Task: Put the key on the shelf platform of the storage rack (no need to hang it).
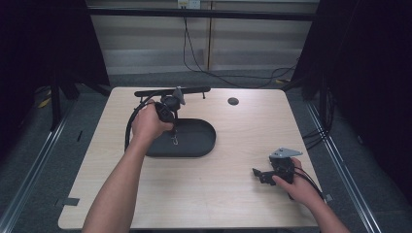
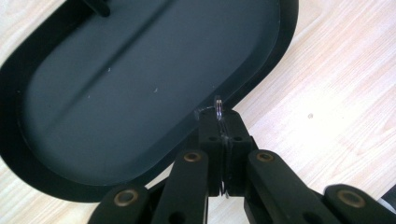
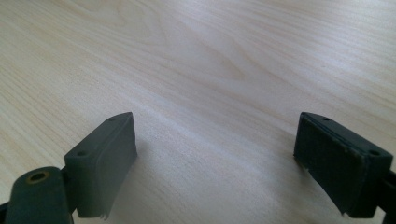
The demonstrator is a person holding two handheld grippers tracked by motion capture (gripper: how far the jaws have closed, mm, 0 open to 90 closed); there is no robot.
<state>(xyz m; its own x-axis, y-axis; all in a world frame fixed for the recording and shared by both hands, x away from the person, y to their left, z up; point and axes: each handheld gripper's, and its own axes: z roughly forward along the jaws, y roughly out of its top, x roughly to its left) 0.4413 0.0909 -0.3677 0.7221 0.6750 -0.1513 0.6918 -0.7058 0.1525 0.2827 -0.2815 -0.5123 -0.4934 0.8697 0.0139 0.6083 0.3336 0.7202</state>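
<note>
One metal ring (image 2: pixel 218 109) pinched in left tool (image 2: pixel 219 122) tips – over black tray (image 2: pixel 140 93) rim, right tool (image 3: pixel 215 154) open on table (image 3: pixel 210 60).

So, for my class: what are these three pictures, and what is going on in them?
A person sits at a wooden table and holds a hand tool with two fingers in each hand. One picture looks down from above; the other two come from small cameras riding on the tools. A black oval tray lies on the table, with a black bar behind it. The left gripper, over the tray's rim, is shut on a small metal ring that looks like a key ring. The right gripper rests near the table's right edge, open, with nothing between its fingers.
</note>
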